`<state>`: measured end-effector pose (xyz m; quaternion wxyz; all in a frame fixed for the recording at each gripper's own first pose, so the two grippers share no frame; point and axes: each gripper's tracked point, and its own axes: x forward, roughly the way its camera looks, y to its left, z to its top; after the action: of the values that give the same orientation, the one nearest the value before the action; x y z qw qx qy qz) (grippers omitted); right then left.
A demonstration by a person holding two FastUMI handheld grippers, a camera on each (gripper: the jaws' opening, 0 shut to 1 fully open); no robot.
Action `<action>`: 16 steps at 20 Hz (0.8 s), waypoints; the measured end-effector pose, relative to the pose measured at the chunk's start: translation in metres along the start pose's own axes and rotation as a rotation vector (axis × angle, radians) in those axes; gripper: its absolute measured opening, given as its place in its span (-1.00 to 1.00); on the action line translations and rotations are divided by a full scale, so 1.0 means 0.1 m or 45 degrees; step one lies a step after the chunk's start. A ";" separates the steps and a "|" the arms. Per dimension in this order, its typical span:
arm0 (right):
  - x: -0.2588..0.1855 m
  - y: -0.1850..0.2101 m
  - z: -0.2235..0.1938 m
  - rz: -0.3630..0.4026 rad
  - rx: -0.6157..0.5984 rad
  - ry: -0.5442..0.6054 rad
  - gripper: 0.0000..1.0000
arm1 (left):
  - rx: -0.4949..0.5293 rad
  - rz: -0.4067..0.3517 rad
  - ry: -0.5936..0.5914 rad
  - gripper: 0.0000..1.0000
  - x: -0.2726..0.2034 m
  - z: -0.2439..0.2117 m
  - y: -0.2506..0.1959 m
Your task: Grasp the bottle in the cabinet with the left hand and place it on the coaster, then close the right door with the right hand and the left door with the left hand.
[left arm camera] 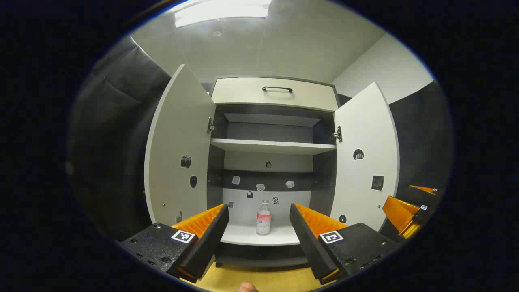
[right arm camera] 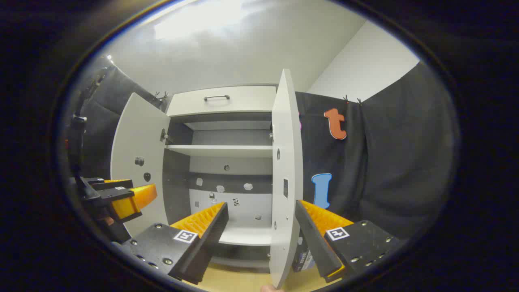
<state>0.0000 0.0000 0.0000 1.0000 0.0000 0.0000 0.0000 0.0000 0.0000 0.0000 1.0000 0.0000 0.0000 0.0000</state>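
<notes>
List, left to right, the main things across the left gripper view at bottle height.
Left door → bottle → right door → right tool

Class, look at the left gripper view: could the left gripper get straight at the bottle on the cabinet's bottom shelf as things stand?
Probably yes. The left gripper is open, the bottle stands upright between its fingers' lines, both doors are swung wide, and nothing lies before it.

Recording booth: black cloth wall (right arm camera: 389, 162), white cabinet (left arm camera: 273, 162), ceiling light panel (left arm camera: 221, 12).
</notes>
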 end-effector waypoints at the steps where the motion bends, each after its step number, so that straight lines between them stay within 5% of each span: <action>1: -0.01 0.01 0.00 -0.004 -0.011 0.002 0.92 | -0.002 -0.008 0.011 0.92 0.01 -0.02 -0.01; 16: 0.11 0.16 -0.01 0.008 -0.022 -0.008 0.99 | -0.019 -0.008 0.081 0.92 0.30 -0.27 0.10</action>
<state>0.0105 0.0155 -0.0007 1.0000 -0.0085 -0.0032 0.0033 0.0305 0.0101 -0.0271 0.9995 -0.0076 0.0318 -0.0031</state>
